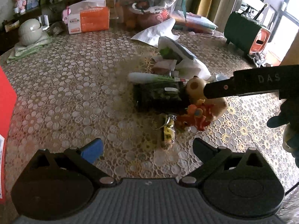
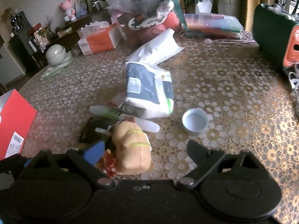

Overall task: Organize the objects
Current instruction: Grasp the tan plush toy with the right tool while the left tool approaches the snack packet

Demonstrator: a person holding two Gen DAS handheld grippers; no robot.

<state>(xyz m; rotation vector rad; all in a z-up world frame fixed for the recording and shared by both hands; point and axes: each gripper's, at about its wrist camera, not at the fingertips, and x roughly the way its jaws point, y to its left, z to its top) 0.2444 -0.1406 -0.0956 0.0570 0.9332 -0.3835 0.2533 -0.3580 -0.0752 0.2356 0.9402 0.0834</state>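
Clutter sits in a small heap near the middle of the table [image 1: 74,78], which is covered by a lace-patterned cloth. Both my grippers hang over it, tilted downward. My left gripper [image 1: 147,149] has its jaws spread wide with nothing between them; below the gap lies a small yellow keychain [image 1: 168,132] on the cloth. Just beyond it are an orange toy [image 1: 194,117], a tan plush toy [image 1: 198,87], a dark packet [image 1: 158,95] and a white-and-green tube [image 1: 149,77], all touching or overlapping. Behind those a white bag [image 2: 149,91] with a dark blue printed face lies tilted on the heap.

My right gripper [image 2: 145,151] is also wide open, gripping nothing. Seen from its own camera, the plush toy [image 2: 133,145] lies between its fingers, close to the blue left pad [image 2: 95,152]; whether the pad touches it I cannot tell. A small grey cup [image 2: 195,120] stands upright on the cloth to the right of the heap, apart from it. A red box [image 2: 13,123] sits at the table's left edge, and an orange tissue pack [image 1: 89,19] lies at the far side.
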